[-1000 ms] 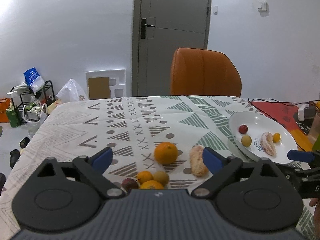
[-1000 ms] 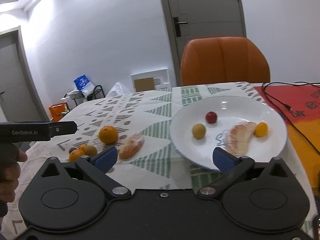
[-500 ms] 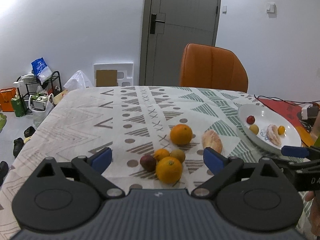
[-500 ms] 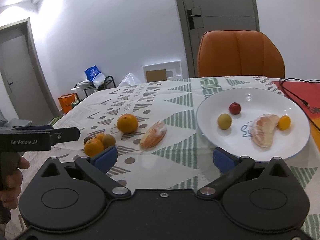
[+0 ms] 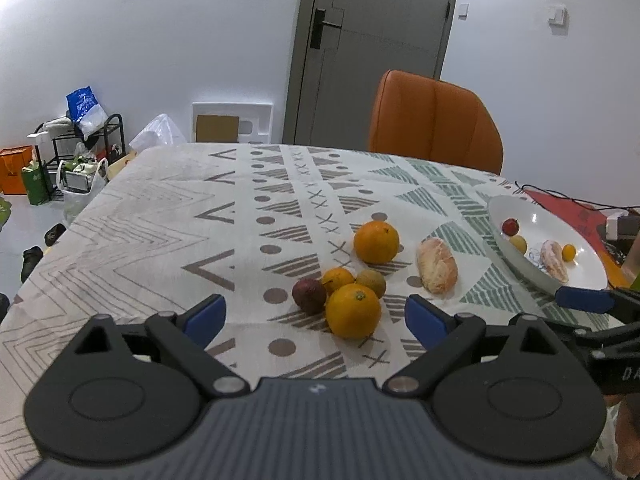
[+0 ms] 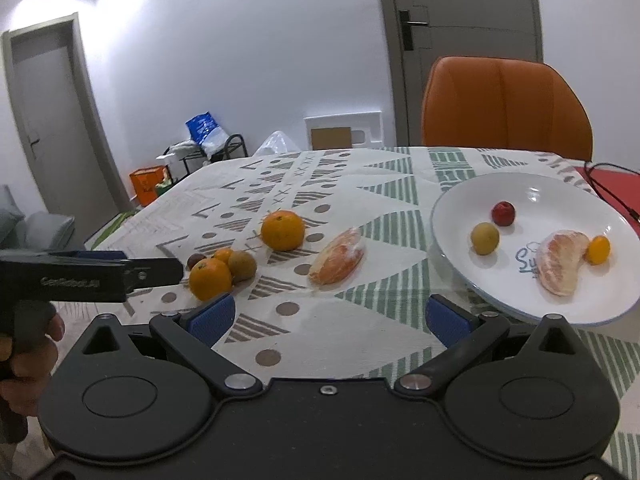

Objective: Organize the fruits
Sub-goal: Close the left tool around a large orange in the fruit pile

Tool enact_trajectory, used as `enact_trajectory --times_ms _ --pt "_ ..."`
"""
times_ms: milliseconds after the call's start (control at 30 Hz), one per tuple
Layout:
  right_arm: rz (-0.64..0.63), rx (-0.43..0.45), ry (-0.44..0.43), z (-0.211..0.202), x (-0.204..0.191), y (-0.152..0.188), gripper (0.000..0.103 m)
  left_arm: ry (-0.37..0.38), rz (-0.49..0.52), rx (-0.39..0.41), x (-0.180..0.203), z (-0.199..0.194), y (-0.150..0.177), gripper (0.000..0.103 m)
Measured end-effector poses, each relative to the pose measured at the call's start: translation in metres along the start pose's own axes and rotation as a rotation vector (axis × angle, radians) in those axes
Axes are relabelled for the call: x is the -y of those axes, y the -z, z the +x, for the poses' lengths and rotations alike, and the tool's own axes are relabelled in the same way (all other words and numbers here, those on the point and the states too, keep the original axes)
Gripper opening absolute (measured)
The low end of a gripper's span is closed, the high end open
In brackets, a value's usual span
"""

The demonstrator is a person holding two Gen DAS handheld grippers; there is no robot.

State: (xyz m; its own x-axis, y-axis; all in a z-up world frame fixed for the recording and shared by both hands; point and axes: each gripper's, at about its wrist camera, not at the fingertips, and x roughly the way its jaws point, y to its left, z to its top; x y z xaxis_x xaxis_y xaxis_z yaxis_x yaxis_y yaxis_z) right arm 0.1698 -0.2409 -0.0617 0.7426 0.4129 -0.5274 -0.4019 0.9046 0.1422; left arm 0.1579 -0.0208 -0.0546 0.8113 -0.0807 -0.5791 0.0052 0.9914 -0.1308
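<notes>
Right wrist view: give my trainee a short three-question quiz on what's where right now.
1. True or false: the white plate holds four pieces of fruit.
2. Which lies on the tablecloth nearest the plate? A) peeled pomelo segment B) large orange C) dark plum
3. Fill in: the right gripper has its fingers ____ and holds nothing.

Key: 1 true: red fruit, yellow-green fruit, peeled segment, small orange fruit. 2 A. 3 open.
</notes>
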Motion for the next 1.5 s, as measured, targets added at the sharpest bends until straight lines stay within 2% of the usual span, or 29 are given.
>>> enact_trajectory --times_ms 100,433,600,733,1267,1367,1500 --pt "-0.010 -0.005 0.002 0.003 -0.001 0.000 0.103 0.013 -0.023 -0.008 -0.001 0.004 0.001 0.091" --pt "-0.003 -0.026 -0.007 0.015 0.002 0.001 0.096 0.038 -0.056 -0.057 0.004 0.023 -0.001 0.063" --pt "-0.022 -0.030 -0.004 0.019 0.002 -0.003 0.093 0.049 -0.070 -0.075 0.006 0.033 -0.002 0.058" --pt "-0.020 -0.029 -0.009 0.023 0.002 -0.006 0.093 0.072 -0.085 -0.104 0.006 0.042 0.000 0.036" --pt "-0.055 -0.055 -0.040 0.048 -0.017 -0.011 0.092 0.014 -0.110 -0.048 -0.026 0.022 -0.013 0.036" --pt "-0.050 -0.058 -0.035 0.052 -0.018 -0.015 0.085 0.002 -0.117 -0.036 -0.032 0.019 -0.015 0.036" --pt "-0.060 -0.067 -0.007 0.060 -0.020 -0.019 0.082 -0.015 -0.133 -0.032 -0.041 0.016 -0.013 0.036"
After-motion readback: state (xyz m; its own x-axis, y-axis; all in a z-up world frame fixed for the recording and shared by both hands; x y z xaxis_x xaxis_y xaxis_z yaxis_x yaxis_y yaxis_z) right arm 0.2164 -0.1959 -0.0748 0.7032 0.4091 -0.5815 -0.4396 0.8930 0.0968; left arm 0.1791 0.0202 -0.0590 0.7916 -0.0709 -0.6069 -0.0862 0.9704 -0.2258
